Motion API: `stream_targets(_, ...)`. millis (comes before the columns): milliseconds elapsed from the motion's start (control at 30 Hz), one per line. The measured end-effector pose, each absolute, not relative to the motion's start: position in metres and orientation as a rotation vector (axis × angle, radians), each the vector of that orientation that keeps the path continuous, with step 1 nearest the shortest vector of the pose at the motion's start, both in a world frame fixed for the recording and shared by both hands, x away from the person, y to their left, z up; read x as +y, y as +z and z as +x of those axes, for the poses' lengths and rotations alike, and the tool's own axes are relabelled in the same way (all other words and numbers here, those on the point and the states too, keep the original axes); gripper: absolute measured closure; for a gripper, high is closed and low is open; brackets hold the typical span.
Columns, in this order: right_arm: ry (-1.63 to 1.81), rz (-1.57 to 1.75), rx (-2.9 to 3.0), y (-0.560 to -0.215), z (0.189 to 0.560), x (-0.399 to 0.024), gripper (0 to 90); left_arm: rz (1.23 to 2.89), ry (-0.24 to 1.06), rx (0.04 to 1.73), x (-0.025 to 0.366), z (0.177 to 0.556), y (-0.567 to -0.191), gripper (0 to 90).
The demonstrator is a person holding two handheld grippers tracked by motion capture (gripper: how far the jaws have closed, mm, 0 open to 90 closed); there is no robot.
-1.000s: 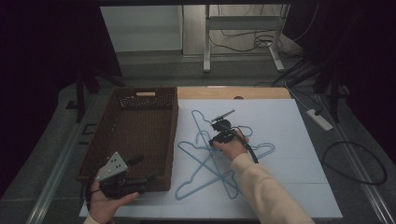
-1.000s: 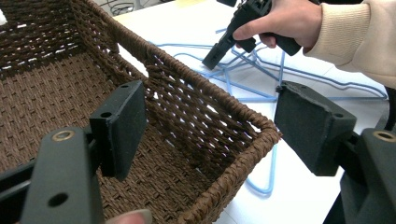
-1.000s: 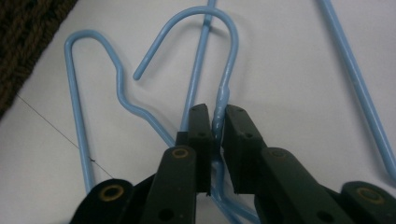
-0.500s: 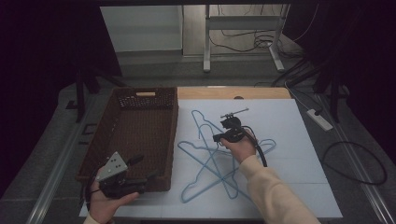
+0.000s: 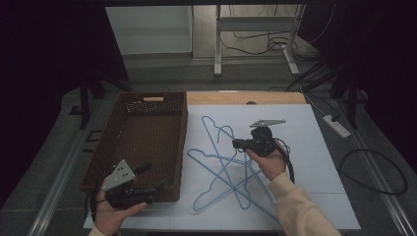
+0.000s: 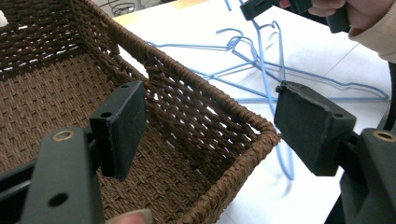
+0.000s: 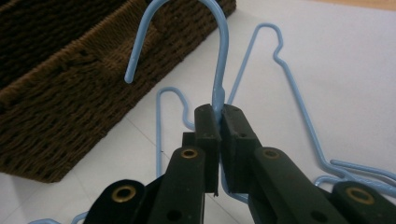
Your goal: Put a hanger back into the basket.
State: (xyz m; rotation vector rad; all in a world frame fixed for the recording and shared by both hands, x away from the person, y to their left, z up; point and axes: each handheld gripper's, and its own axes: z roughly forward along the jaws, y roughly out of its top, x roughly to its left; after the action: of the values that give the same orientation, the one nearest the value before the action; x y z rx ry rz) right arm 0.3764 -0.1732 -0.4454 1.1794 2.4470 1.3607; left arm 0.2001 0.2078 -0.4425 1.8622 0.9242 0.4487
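Pads of the right tool [image 7: 218, 122] pinch a blue wire hanger [image 7: 219, 56] at its neck, hook toward the wicker basket [image 5: 147, 137]; left tool [image 6: 205, 130] gapes empty over its rim; basket bare, remaining hangers [image 5: 221, 167] tangled on the surface [image 5: 314, 147].

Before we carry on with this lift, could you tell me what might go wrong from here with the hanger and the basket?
1. The right gripper pinches only the thin neck of the blue hanger, so it may swivel or slip out.
2. That hanger lies crossed with the other blue hangers in the high view; lifting it could snag and drag them.
3. The left gripper hangs open at the corner of the wicker basket, holding nothing; a swinging hanger might catch the rim.
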Motion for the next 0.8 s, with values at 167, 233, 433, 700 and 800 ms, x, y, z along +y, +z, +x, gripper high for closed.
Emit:
stream_targets(167, 1.422, 1.139, 2.432, -0.441, 0.369, -0.180, 86.5, 1.865, 0.449, 0.922, 0.206, 0.200, -0.442, 26.5)
stream_targets(233, 1.441, 1.128, 2.419, -0.439, 0.365, -0.183, 86.5, 1.867, 0.451, 0.920, 0.205, 0.200, -0.442, 26.5)
stream_targets(433, 1.515, 1.118, 2.371, -0.431, 0.357, -0.191, 86.6, 1.866, 0.451, 0.917, 0.204, 0.201, -0.440, 26.6)
stream_targets(700, 1.555, 1.093, 2.334, -0.422, 0.346, -0.198, 86.6, 1.876, 0.437, 0.909, 0.199, 0.202, -0.437, 26.7)
stream_targets(800, 1.559, 1.079, 2.319, -0.419, 0.343, -0.197, 86.6, 1.881, 0.425, 0.915, 0.197, 0.203, -0.436, 27.0)
